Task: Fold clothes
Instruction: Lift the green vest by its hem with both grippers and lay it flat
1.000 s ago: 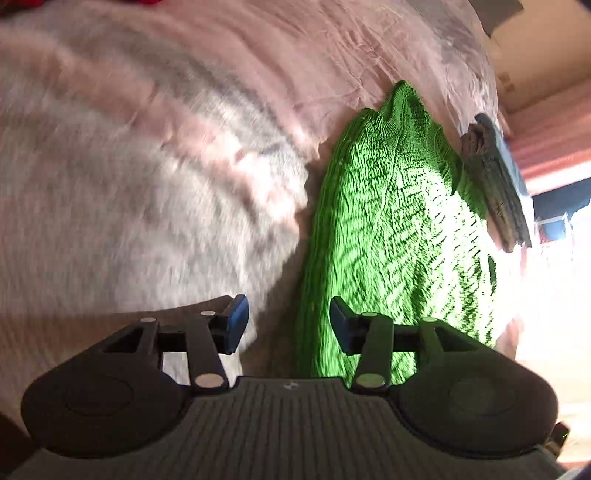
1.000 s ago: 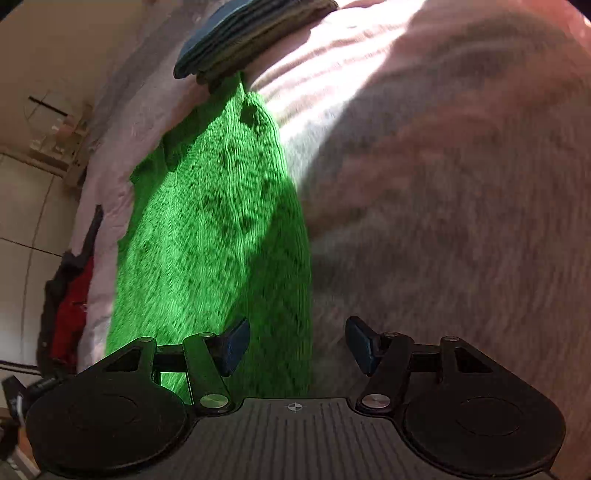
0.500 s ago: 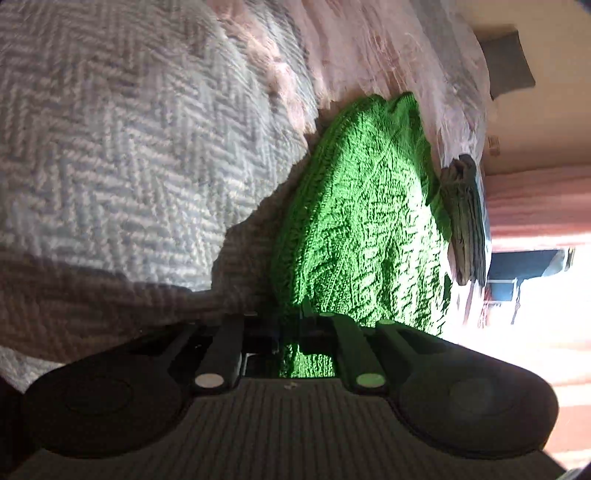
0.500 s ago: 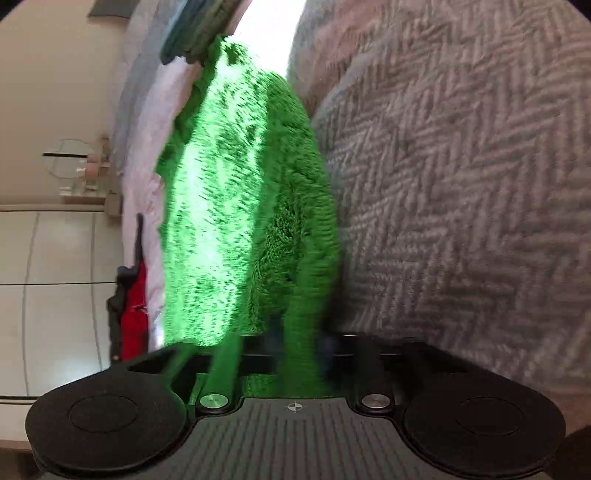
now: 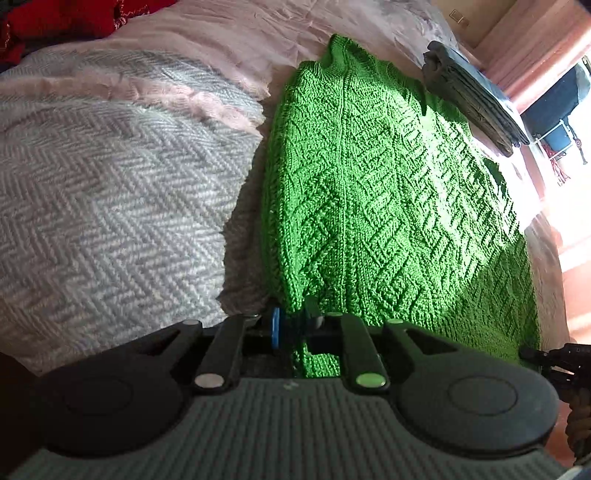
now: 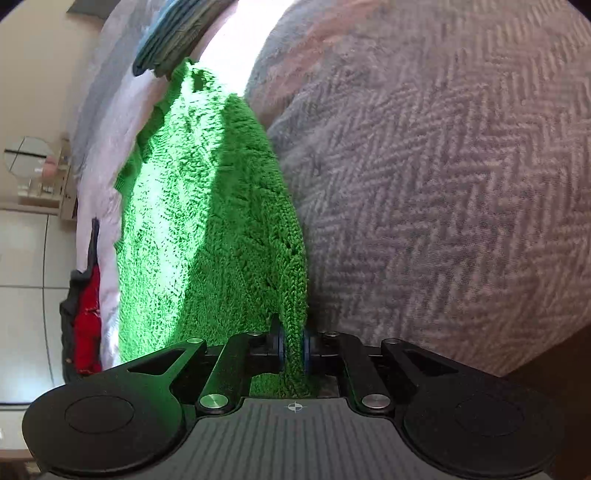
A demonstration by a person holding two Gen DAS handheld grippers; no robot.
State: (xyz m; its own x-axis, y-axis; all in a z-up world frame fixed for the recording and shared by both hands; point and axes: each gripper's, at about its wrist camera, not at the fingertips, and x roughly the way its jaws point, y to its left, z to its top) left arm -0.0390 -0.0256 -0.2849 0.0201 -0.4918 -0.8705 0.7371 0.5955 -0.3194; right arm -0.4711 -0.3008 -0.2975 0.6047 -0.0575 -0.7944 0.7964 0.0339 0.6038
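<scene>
Both our left gripper [image 5: 291,326] and right gripper [image 6: 293,347] pinch the green sweater's [image 5: 388,192] hem; folding barely begun.

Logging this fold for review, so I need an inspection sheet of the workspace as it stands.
Surface: bed with pink sheet and grey herringbone blanket.
Job's things: green knit sweater lying flat.
Clutter: folded grey-blue clothes stack; red garment at the bed's edge.
Grippers: left gripper and right gripper each shut on the sweater's near edge.
Cables: nothing seen.
Surroundings: shelf with mirror, sunlit window side.
</scene>
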